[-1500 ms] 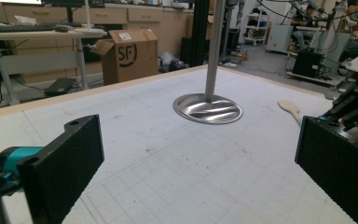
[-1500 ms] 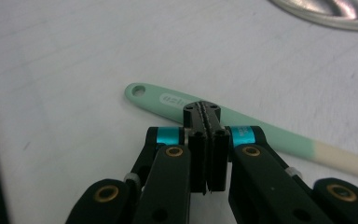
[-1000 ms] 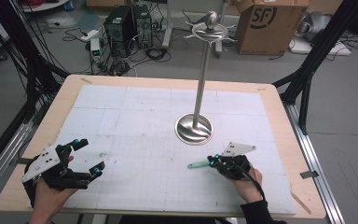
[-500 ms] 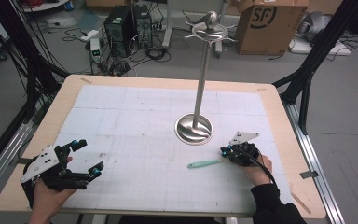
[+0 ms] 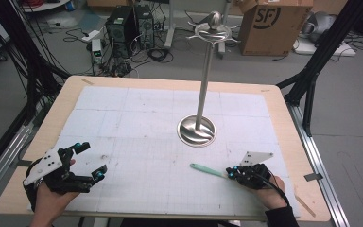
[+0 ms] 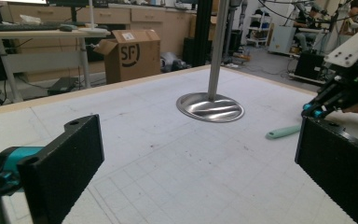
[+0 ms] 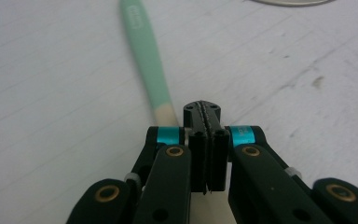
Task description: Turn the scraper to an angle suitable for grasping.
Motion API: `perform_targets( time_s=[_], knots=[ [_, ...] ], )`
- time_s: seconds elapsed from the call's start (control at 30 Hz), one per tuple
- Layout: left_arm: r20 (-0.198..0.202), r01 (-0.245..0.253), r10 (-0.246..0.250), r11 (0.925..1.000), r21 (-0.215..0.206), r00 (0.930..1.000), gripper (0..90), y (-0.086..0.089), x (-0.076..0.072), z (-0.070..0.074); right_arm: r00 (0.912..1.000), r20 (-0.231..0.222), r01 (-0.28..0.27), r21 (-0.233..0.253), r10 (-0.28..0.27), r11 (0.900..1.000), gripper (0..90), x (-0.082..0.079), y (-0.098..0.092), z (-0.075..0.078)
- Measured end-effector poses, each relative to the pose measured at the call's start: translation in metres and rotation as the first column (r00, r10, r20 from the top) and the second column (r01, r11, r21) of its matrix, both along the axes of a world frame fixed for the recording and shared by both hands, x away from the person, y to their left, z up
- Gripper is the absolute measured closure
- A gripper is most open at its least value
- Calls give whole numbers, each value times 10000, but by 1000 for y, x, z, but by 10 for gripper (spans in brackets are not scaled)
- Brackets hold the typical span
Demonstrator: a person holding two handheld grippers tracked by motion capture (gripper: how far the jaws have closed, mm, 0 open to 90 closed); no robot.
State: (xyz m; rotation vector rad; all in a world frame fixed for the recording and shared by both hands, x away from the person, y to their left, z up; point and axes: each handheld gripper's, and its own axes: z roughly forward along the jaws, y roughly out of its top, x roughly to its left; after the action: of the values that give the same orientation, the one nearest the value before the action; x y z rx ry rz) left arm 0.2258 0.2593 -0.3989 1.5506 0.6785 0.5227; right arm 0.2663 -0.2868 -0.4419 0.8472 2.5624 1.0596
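Green toothbrush point(image 5: 207, 170) flat, handle toward stand point(image 5: 196, 131)

1. From where I sit, the table point(image 5: 283, 118) carries a gridded mat point(image 5: 137, 123) that covers most of its top.
2. The stand point(image 5: 197, 130) rises from the mat a little right of centre, its base resting flat on it.
3. The toothbrush point(image 5: 207, 170) lies on the mat, nearer to me than the stand's base and slightly to its right.
4. My right gripper point(image 5: 231, 173) sits at the toothbrush's right end, at the near right of the mat.
5. My left gripper point(image 5: 90, 163) is at the near left corner, well apart from the toothbrush.
6. Behind the table, on the floor, a cardboard box point(image 5: 269, 23) stands to the right and computer towers point(image 5: 130, 23) to the left.
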Motion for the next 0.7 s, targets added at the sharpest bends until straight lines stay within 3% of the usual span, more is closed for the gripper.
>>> perform_targets(
  time_s=[0.17, 0.23, 0.3, 0.33, 0.37, 0.43, 0.47, 0.5, 0.53, 0.57, 0.63, 0.7],
  knots=[
    [-24, 23, -23, 10000, 20, 10000, 17, 0, 0, 0, 9993, 288, -210, -326, 219, 9992, 899, -13, 5, 2],
    [-7, 16, -16, 10000, -24, 10000, 17, -1, 0, 0, 9981, 537, -299, -192, 309, 9994, 897, -14, 4, 6],
    [1, -4, 4, 10000, 14, 10000, 17, 0, 0, 0, 9962, 832, -278, 435, 241, 9987, 885, -17, 2, 13],
    [-7, -19, 19, 10000, -30, 10000, 17, 1, 0, 0, 9955, 923, -282, 667, 219, 9974, 832, -18, 1, 16],
    [-14, -41, 41, 10000, -54, 10000, 17, 2, 1, 0, 9960, 869, -310, 945, 228, 9950, 665, -20, 1, 21],
    [-18, -50, 50, 10000, -37, 10000, 17, 4, 1, 0, 9963, 832, -309, 1031, 224, 9942, 616, -21, 1, 22],
    [-58, -77, 76, 10000, -62, 10000, 17, 4, 0, -1, 9965, 810, -305, 1175, 211, 9926, 500, -24, 1, 25],
    [-70, -97, 96, 9999, -109, 9999, 17, 4, 0, 0, 9965, 810, -305, 1175, 211, 9926, 500, -24, 1, 25],
    [-37, -94, 94, 9999, -120, 9999, 17, 4, 0, 0, 9972, 749, -136, 1479, 25, 9889, 404, -27, 0, 28],
    [-20, -65, 65, 9999, -116, 10000, 17, 4, -1, 0, 9972, 749, -136, 1479, 25, 9889, 404, -27, 0, 28],
    [5, -51, 51, 9999, -89, 10000, 17, 4, -2, 1, 9963, 850, -29, 1660, -114, 9861, 271, -30, 0, 31],
    [-11, -95, 95, 9999, -107, 10000, 17, 5, -2, 1, 9932, 1132, 134, 1344, -287, 9908, 127, -35, 2, 33]
  ],
)
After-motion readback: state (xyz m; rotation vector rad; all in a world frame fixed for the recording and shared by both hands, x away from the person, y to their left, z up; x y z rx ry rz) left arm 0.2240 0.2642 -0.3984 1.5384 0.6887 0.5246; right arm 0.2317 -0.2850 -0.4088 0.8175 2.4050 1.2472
